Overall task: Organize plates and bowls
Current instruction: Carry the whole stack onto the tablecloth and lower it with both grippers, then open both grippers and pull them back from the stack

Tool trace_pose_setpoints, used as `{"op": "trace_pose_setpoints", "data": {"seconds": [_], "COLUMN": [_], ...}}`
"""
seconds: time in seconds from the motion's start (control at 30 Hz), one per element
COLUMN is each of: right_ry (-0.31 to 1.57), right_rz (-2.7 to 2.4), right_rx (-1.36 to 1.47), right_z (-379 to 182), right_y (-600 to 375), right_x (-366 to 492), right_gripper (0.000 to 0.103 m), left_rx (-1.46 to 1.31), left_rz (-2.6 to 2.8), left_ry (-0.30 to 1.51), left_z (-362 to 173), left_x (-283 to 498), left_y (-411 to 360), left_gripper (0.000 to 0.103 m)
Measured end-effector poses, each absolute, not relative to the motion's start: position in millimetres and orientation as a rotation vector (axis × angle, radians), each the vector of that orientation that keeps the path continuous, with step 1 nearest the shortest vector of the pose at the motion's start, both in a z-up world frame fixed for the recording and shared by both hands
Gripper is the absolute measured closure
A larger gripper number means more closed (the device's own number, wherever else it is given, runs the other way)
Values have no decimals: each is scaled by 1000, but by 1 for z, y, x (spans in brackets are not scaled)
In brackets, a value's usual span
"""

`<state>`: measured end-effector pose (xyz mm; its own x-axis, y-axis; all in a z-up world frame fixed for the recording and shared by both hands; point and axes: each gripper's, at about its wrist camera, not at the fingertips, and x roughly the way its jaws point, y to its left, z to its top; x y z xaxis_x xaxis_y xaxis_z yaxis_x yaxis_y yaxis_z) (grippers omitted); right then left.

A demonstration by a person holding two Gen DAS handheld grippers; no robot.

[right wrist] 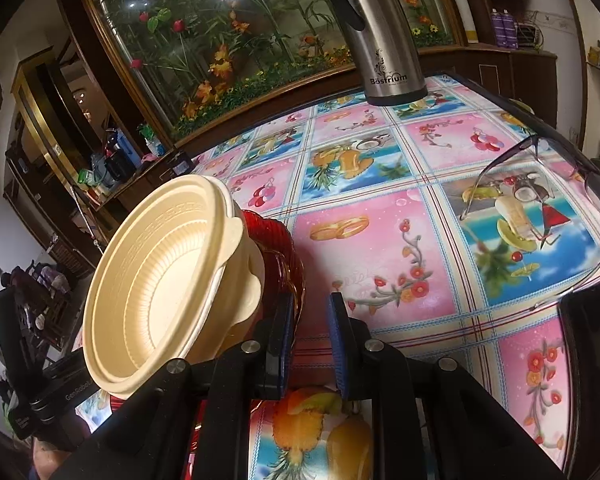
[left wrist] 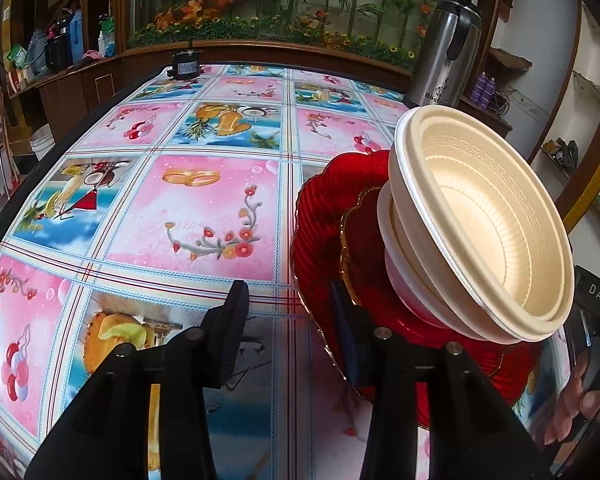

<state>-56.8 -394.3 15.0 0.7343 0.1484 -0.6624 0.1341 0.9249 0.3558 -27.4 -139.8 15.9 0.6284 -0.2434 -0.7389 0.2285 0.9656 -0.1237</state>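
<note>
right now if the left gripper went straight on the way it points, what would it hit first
Most likely the patterned tablecloth: the left gripper aims down at bare cloth. Its right-hand finger already sits beside the red plates, so it might graze their rim, though depth is unclear.

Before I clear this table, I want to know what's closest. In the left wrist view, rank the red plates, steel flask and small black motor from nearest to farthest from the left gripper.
1. Red plates: right beside the left gripper, on its right, under the cream bowls.
2. Steel flask: far right of the table.
3. Small black motor: far edge, left of centre.
</note>
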Motion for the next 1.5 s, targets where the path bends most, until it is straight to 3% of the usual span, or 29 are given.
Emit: {"op": "trace_pose_setpoints", "data": {"seconds": [0.37, 0.53, 0.63, 0.97, 1.1, 1.23, 1.4, 1.5], "right_ry": [745, 738, 725, 653, 636, 616, 587, 576], "right_rz": [-13, -30, -41, -111, -121, -155, -222, -232], "right_rx": [403, 405, 416, 361, 310, 228, 85, 40], "right_z": [13, 14, 13, 33, 35, 38, 46, 48], "right_y": [-396, -397, -400, -406, -394, -375, -351, -341], "right_x": [-65, -76, -86, -122, -134, -142, -148, -150], "right_gripper": [74, 70, 60, 59, 48, 28, 16, 13], "left_rx": [8, 18, 6, 46, 74, 83, 65, 57], "left_rz": [-256, -245, -252, -243, -203, -174, -142, -157], "left_ry": [860, 846, 870, 779, 701, 655, 683, 692], "left_z": [15, 18, 15, 32, 40, 44, 39, 37], "left_x": [-31, -33, -29, -61, -78, -83, -80, -82], "left_y": [-134, -128, -125, -121, -118, -115, -105, -101], "left_gripper": [40, 23, 21, 21, 19, 16, 16, 16]}}
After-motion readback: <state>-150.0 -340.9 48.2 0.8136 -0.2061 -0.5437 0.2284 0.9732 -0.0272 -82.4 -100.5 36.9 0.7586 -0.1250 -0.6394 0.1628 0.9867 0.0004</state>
